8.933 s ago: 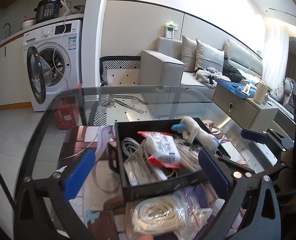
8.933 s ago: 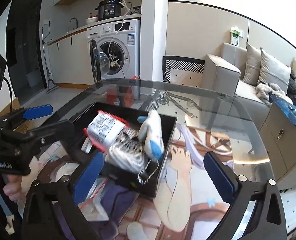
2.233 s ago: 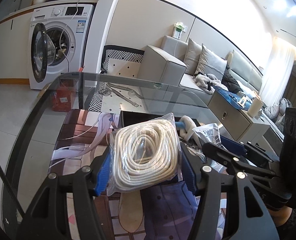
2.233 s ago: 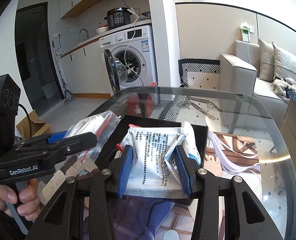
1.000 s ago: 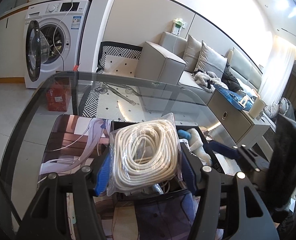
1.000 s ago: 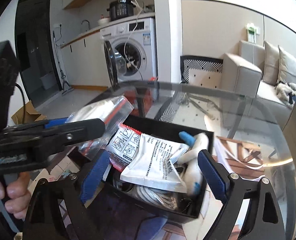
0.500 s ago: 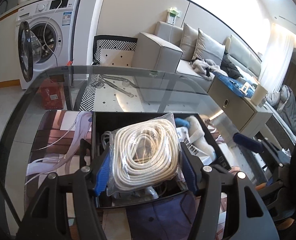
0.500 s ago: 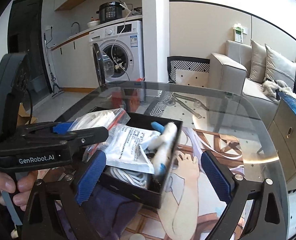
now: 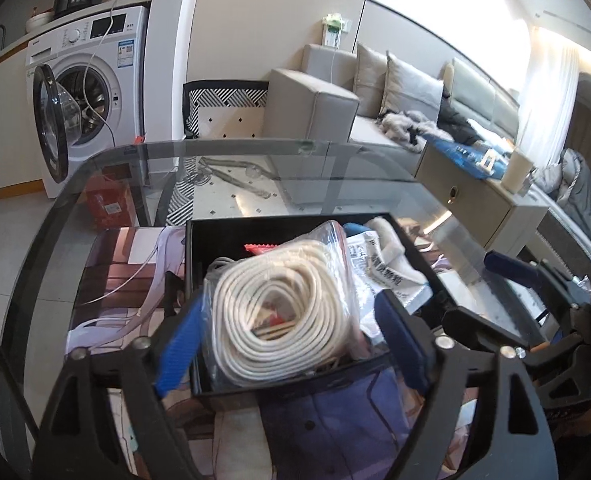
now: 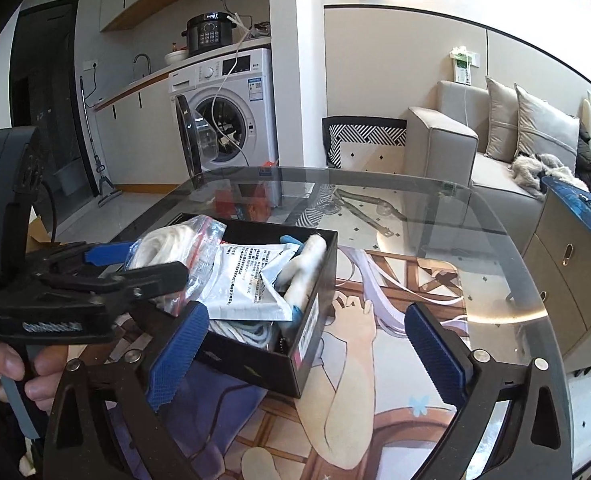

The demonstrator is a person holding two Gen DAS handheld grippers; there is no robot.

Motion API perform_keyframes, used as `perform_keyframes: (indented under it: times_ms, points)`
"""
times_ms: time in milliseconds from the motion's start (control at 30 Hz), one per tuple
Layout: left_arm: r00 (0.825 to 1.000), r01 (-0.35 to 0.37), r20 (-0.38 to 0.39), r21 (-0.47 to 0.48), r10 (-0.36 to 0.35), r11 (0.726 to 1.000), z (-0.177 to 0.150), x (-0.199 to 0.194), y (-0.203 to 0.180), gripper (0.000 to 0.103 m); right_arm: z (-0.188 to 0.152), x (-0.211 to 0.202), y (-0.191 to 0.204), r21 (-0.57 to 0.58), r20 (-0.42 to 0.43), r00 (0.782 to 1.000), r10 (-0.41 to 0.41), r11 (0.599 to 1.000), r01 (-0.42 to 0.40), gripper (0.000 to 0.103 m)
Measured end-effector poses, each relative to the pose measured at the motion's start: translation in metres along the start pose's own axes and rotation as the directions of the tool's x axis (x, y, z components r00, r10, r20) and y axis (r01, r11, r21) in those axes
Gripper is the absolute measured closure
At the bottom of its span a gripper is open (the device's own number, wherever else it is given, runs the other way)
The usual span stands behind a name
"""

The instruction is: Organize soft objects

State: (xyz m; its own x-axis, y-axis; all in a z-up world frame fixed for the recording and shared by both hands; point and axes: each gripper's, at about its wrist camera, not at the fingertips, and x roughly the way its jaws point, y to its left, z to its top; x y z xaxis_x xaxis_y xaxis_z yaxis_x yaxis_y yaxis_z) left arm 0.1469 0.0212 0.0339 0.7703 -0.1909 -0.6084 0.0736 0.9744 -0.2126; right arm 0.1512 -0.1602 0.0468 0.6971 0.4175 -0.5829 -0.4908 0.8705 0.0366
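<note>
Left tool jaws opening, pads clear of the bagged rope coil lying atop the black box; right tool wide, empty; bag likely light, limp, slippery; pinch its coil edges.

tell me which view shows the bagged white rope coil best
The left wrist view: the bagged rope coil fills the middle of the frame, lying in the black box, with its loops plain between the opening left gripper jaws. The right wrist view shows only part of it, partly hidden behind the left gripper.
</note>
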Motion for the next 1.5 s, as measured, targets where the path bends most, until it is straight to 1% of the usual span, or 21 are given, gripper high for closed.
perform_keyframes:
  times_ms: [33, 100, 233, 367, 533, 700, 933, 1000, 1067, 1167, 1300, 1500]
  points:
    - [1.0, 0.007, 0.006, -0.002, -0.007, 1.0, 0.0, -0.003, 0.001, 0.013, -0.001, -0.002, 0.0, -0.001, 0.004, 1.0, 0.001, 1.0, -0.001, 0.001]
    - [0.999, -0.014, 0.029, -0.002, 0.014, 1.0, -0.001, -0.012, 0.001, 0.0, -0.004, -0.007, 0.0, -0.001, 0.014, 1.0, 0.001, 1.0, -0.001, 0.001]
    - [0.997, -0.038, 0.066, 0.009, 0.037, 0.999, -0.006, -0.024, 0.005, 0.0, -0.011, -0.011, 0.003, 0.007, 0.023, 1.0, 0.01, 1.0, -0.01, 0.001]
    - [0.991, -0.063, 0.12, 0.017, 0.061, 0.998, -0.016, -0.037, 0.008, 0.0, -0.02, -0.014, 0.005, 0.011, 0.036, 0.999, 0.026, 1.0, -0.026, 0.001]
    - [0.986, -0.098, 0.138, 0.024, 0.094, 0.995, -0.027, -0.042, 0.009, 0.0, -0.029, -0.016, 0.012, 0.007, 0.056, 0.998, 0.038, 0.999, -0.038, 0.001]
    - [0.976, -0.151, 0.164, 0.035, 0.143, 0.988, -0.039, -0.043, 0.007, 0.0, -0.033, -0.02, 0.017, 0.0, 0.098, 0.994, 0.046, 0.999, -0.046, 0.001]
    - [0.964, -0.188, 0.194, 0.009, 0.183, 0.982, -0.055, -0.043, 0.012, 0.0, -0.036, -0.023, 0.023, -0.015, 0.13, 0.991, 0.045, 0.999, -0.043, 0.001]
    - [0.961, -0.193, 0.201, 0.003, 0.189, 0.981, -0.059, -0.043, 0.013, 0.0, -0.036, -0.025, 0.025, -0.023, 0.143, 0.989, 0.038, 0.999, -0.035, 0.001]
    - [0.962, -0.188, 0.199, -0.006, 0.185, 0.982, -0.059, -0.043, 0.014, 0.0, -0.036, -0.026, 0.026, -0.026, 0.154, 0.987, 0.036, 0.999, -0.033, 0.001]
    - [0.958, -0.191, 0.216, -0.015, 0.19, 0.981, -0.059, -0.045, 0.016, 0.0, -0.036, -0.028, 0.029, -0.035, 0.167, 0.985, 0.031, 0.999, -0.025, 0.001]
    - [0.955, -0.203, 0.218, -0.005, 0.199, 0.979, -0.058, -0.044, 0.014, 0.0, -0.038, -0.03, 0.034, -0.051, 0.179, 0.984, 0.028, 0.998, -0.019, 0.001]
    - [0.951, -0.209, 0.232, -0.003, 0.204, 0.978, -0.058, -0.047, 0.013, 0.0, -0.039, -0.032, 0.033, -0.042, 0.185, 0.982, 0.027, 0.999, -0.019, 0.001]
